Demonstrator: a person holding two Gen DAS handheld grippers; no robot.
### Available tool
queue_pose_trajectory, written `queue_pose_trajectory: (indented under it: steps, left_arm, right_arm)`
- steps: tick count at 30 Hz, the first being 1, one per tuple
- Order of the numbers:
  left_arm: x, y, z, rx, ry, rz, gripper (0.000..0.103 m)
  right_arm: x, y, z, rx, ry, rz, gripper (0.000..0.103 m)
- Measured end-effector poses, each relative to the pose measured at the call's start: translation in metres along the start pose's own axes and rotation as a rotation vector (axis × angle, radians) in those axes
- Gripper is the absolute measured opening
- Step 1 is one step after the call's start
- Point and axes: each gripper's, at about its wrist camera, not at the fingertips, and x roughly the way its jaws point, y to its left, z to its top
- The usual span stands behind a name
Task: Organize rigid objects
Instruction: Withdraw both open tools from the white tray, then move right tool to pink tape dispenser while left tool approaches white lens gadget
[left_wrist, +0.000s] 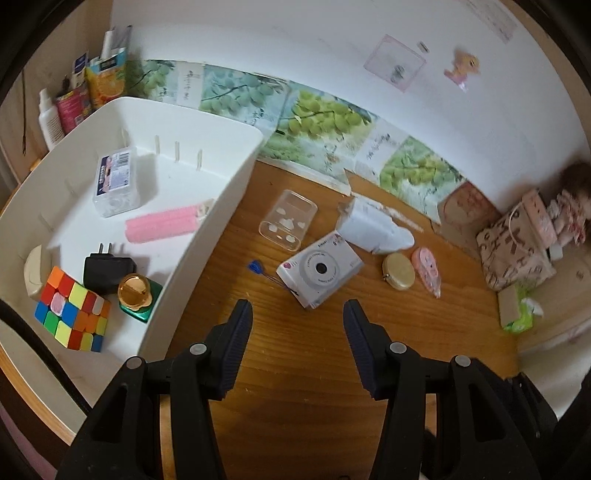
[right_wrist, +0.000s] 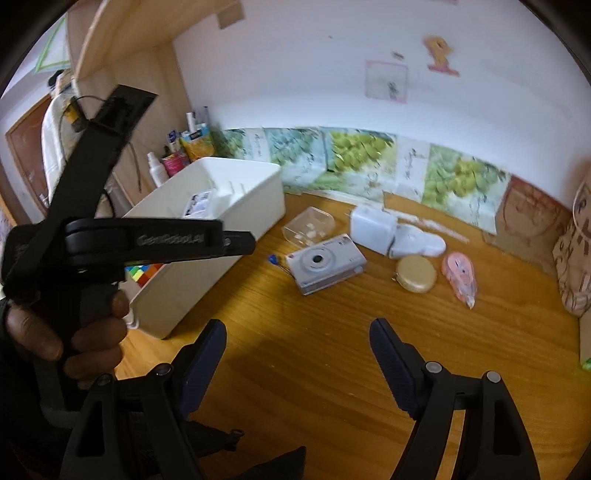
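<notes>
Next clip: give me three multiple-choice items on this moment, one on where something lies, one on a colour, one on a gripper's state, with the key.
1. Where is the puzzle cube?
A. In the white bin
B. On the table beside the camera
C. Between the jaws

2. What colour is the round compact on the table?
A. Blue
B. Gold
C. Black

3. The right gripper is:
A. Shut on the camera
B. Shut on nothing
C. Open, holding nothing

Key: 1 A, it sits among other items inside the bin; 2 B, gold lid; 3 C, bare wood shows between its fingers, the white camera lies ahead.
</notes>
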Motion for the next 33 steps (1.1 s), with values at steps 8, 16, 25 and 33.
queue_pose_trajectory:
  steps: [8,16,25,33]
  left_arm:
    - [0.026,-0.011,-0.001,0.056,0.105,0.034,0.067]
    - [0.056,-0.030,0.006,0.147,0.199,0.031,0.075]
    - [0.086,-0.053,0.017,0.261,0.225,0.101,0.082]
    - [0.110,-0.052,0.023,0.251,0.259,0.125,0.082]
  right_arm:
    - [0.020,-0.038,-0.001,0.135,0.037,-0.032,0.080]
    - [0.043,-0.082,0.015,0.174,0.031,-0.181,0.080]
    - [0.061,-0.132,0.041,0.198,-0.034,-0.274,0.081]
    - [0.089,-0.163,0.034,0.251,-0.015,-0.283,0.080]
